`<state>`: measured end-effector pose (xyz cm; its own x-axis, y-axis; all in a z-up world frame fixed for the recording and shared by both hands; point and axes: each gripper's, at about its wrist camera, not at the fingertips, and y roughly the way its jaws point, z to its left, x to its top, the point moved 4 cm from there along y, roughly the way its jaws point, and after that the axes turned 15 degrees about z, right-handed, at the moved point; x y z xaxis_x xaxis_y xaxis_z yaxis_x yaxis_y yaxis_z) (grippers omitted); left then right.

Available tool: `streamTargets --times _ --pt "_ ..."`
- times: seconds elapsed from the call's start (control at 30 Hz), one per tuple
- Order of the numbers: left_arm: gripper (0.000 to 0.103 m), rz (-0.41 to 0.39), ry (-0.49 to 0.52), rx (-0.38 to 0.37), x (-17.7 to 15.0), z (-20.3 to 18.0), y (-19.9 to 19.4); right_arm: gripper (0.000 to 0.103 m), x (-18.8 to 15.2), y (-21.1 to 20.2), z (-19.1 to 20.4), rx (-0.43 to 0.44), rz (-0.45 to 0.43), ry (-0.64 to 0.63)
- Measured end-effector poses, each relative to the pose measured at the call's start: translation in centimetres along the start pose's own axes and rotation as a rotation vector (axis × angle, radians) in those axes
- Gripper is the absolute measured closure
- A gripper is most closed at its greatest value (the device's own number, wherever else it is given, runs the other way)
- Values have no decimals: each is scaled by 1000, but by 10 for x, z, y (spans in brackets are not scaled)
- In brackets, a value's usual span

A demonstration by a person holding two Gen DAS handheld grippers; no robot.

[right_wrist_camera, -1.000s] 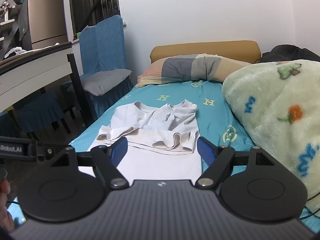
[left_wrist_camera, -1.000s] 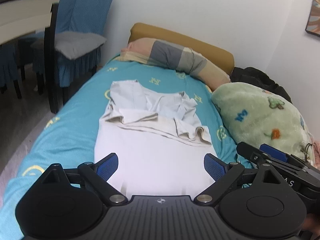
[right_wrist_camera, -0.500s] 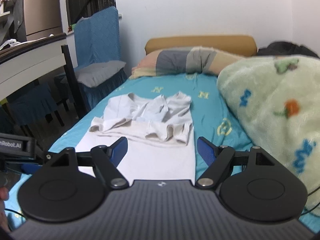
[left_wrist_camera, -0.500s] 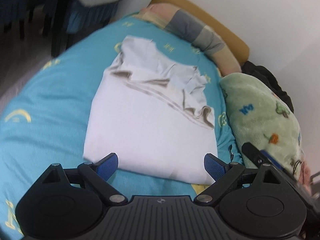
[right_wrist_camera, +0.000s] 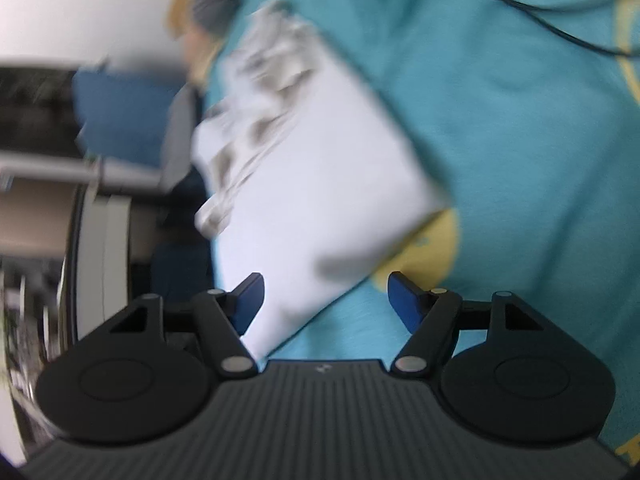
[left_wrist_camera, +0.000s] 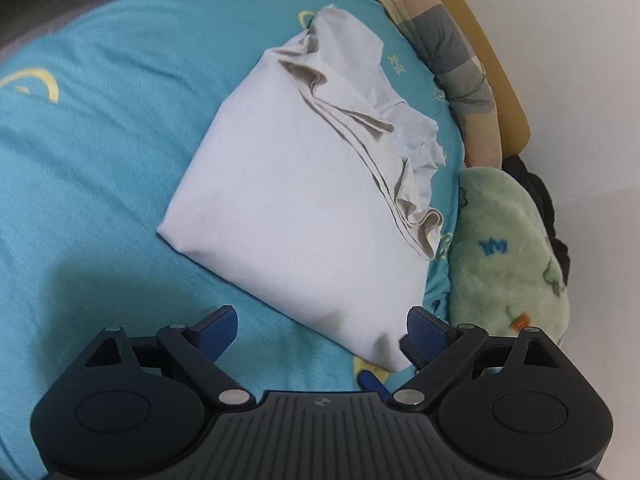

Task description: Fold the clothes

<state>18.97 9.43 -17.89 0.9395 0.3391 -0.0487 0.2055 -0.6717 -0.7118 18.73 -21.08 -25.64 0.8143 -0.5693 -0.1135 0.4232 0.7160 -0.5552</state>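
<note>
Here, no legible writing on garment (left_wrist_camera: 296,200).

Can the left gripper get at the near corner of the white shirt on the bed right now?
Probably yes. The left gripper is open, and the white shirt lies flat on the bed with its near corner just ahead of the right finger; nothing is in between.

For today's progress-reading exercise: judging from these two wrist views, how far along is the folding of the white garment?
Done: the white garment lies on the teal bedsheet already doubled over, its hem bunched across the upper part. In hand: nothing; the left gripper and right gripper are both open near its nearest edge. Left: gripping that edge and folding again, probably.
</note>
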Motion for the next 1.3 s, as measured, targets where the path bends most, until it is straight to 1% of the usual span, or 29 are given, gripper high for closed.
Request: streamTargets --times 0.03,0.07,0.1,0.13,0.17,0.2,0.27,0.37,0.47,0.53,0.6,0.63,0.7,0.73,0.77,0.8,0.9,1.0,1.1,1.17,1.23,1.3 --pt "10 8 -18 -18 2 2 3 45 3 0 -6 18 -18 33" --pt "12 16 -34 -37 4 5 6 56 6 0 -7 25 -40 50" --pt "12 28 -48 -59 5 6 10 73 9 0 -6 21 -59 43" --pt "13 40 -65 -77 7 8 14 82 11 1 -3 9 -66 16" --pt "14 48 -84 -91 8 10 18 90 12 3 1 -4 -72 -13" --pt "15 55 -96 -102 9 12 21 92 14 4 5 -16 -79 -41" --pt "15 65 -105 -116 12 14 26 93 12 1 16 4 -94 -105" --pt "15 78 -120 -143 17 14 32 94 6 -15 40 73 -137 -214" --pt "16 19 -137 -146 21 17 26 95 5 -33 60 117 -185 -305" --pt "21 -27 -148 -145 24 19 19 95 5 -39 66 119 -211 -344" --pt "37 -73 -159 -145 27 22 13 95 9 -45 64 126 -228 -350" --pt "43 -96 -164 -145 29 23 10 95 12 -46 63 127 -234 -344" --pt "68 -142 -175 -144 31 25 3 95 16 -49 60 130 -241 -331" --pt "75 -166 -180 -144 33 26 0 95 17 -50 58 132 -242 -323" --pt "88 -189 -185 -144 34 27 -3 95 17 -50 57 129 -244 -322" --pt "92 -211 -181 -144 35 26 -7 95 16 -49 57 124 -243 -324" --pt "95 -282 -103 -145 35 3 -28 95 10 -53 61 108 -249 -346" --pt "96 -345 17 -151 28 -29 -60 95 2 -65 76 112 -270 -380" --pt "96 -354 97 -194 15 -59 -90 95 -6 -92 103 133 -326 -432" --pt "96 -351 137 -215 -3 -70 -107 95 -18 -114 119 144 -353 -471" --pt "96 -339 166 -231 -25 -77 -122 95 -36 -134 130 110 -367 -517" --pt "96 -306 175 -236 -50 -79 -129 95 -59 -153 124 103 -371 -534"
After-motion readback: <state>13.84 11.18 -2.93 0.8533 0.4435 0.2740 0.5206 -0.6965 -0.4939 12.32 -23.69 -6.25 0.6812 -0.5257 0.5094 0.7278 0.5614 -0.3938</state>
